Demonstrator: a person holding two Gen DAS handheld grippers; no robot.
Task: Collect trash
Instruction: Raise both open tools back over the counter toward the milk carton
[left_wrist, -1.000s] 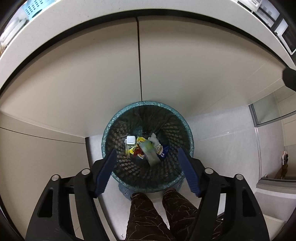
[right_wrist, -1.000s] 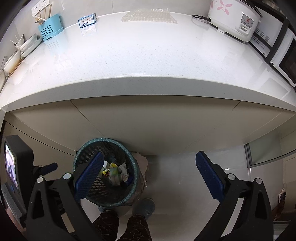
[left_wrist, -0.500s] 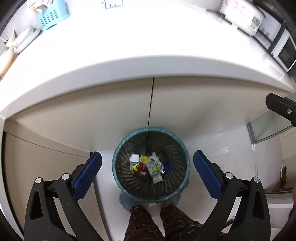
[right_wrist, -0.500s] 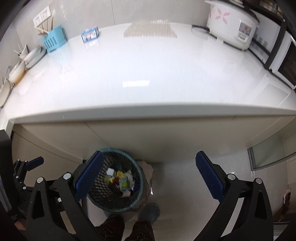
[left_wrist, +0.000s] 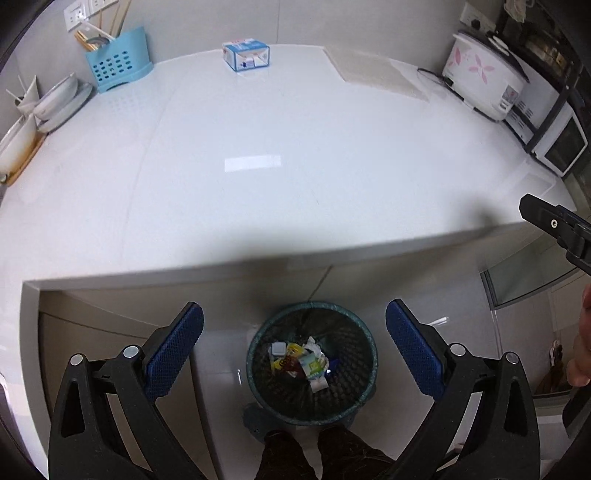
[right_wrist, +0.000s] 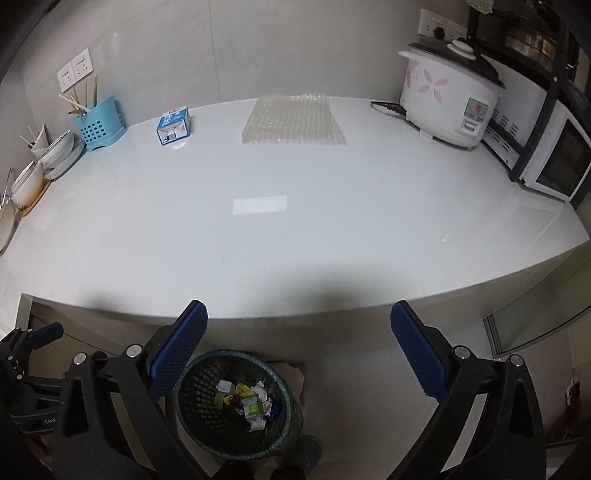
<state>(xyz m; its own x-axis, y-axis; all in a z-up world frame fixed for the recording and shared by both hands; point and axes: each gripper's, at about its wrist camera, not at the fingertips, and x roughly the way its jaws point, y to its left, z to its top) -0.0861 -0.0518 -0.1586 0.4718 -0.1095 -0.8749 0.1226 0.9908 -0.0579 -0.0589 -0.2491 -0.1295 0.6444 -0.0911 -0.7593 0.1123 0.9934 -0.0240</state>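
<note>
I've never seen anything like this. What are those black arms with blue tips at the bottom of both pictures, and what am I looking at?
Those are hand-held claws; a person carries one in each hand, each with a wide-angle camera looking along its fingers. One picture comes from the left claw, the other from the right claw. Both are open and hold nothing. Below stands a mesh bin with wrappers in it. On the white counter lie a small carton, a sheet of bubble wrap, a rice cooker and a blue utensil holder.
</note>
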